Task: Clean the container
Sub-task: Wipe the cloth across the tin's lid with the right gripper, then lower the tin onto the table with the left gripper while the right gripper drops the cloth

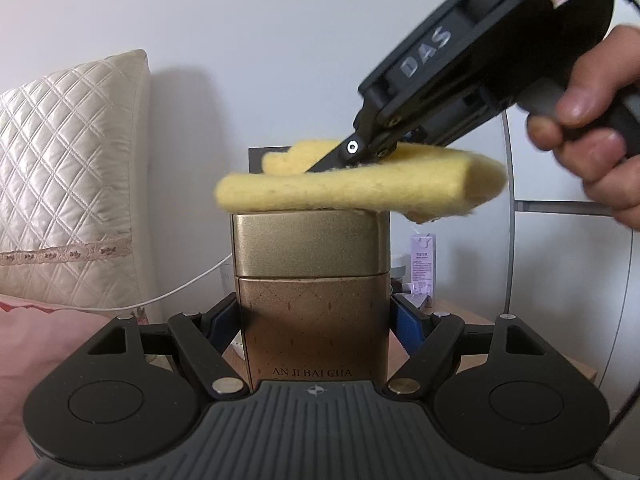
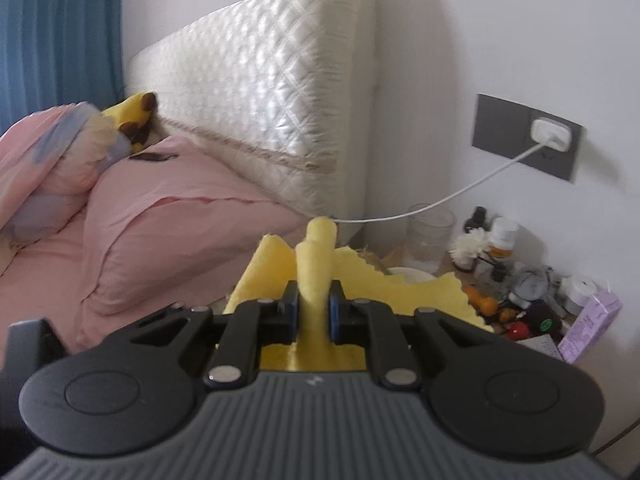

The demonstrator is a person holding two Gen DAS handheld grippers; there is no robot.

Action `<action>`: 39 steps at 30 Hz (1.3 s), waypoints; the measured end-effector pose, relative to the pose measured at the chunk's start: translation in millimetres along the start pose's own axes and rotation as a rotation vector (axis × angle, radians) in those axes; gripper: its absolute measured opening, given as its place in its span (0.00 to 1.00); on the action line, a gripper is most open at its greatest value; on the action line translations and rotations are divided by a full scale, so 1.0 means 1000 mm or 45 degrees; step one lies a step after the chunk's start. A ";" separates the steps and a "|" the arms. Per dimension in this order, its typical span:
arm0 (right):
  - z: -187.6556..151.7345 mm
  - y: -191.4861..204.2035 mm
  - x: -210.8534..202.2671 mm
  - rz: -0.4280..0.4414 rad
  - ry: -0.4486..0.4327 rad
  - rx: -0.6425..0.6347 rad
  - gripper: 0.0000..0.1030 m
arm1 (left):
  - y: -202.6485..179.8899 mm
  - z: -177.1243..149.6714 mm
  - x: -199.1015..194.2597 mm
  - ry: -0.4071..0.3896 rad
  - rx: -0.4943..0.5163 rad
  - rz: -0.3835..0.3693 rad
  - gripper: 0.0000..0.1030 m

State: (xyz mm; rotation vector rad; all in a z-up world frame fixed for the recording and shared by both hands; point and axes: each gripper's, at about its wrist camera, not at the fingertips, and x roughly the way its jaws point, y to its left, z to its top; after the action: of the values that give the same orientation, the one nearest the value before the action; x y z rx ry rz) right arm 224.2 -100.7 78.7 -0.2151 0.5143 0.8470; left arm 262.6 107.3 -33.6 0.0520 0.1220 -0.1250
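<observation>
A quilted headboard (image 1: pixel 72 168) fills the left; at centre, the left gripper (image 1: pixel 316 320) clamps the lower body of a gold tea tin (image 1: pixel 312 280), holding it upright above a bedside table (image 1: pixel 460 312). A folded yellow cloth (image 1: pixel 360 188) lies across the tin's lid, pinched tight in the right gripper (image 2: pixel 314 312), whose handle a hand (image 1: pixel 592 136) grips at far right. Wiping well likely means keeping the cloth flat on the lid, stroking evenly and pressing lightly so the tin does not twist in its clamp.
</observation>
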 end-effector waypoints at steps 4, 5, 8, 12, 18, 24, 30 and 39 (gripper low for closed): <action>0.001 -0.008 0.016 0.002 -0.057 0.053 0.15 | 0.003 0.004 0.007 0.001 0.004 0.006 0.78; 0.001 -0.008 0.020 0.011 -0.067 0.064 0.15 | 0.000 0.003 0.001 0.002 0.002 0.009 0.78; 0.003 -0.001 0.026 0.040 -0.079 0.054 0.15 | -0.003 0.005 0.001 0.002 0.003 0.022 0.78; 0.000 0.008 0.020 0.108 -0.082 0.026 0.15 | -0.003 0.004 0.003 0.002 0.000 0.037 0.79; -0.014 0.017 -0.007 0.089 -0.127 -0.021 0.15 | 0.000 0.009 0.008 0.011 0.000 0.047 0.79; -0.022 -0.005 -0.052 -0.073 -0.381 0.091 0.15 | -0.008 0.008 -0.007 0.013 0.001 0.059 0.79; -0.060 -0.046 -0.076 -0.370 -0.571 0.330 0.15 | -0.014 0.009 -0.014 0.022 -0.002 0.065 0.79; -0.159 -0.072 -0.001 -0.601 -0.276 0.576 0.15 | -0.077 -0.021 -0.083 0.032 -0.010 0.114 0.79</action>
State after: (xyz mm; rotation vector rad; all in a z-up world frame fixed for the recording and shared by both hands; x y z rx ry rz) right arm 223.0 -208.5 -58.5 0.1676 0.4146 0.2746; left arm 168.5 42.5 -47.6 0.0511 0.1453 -0.0346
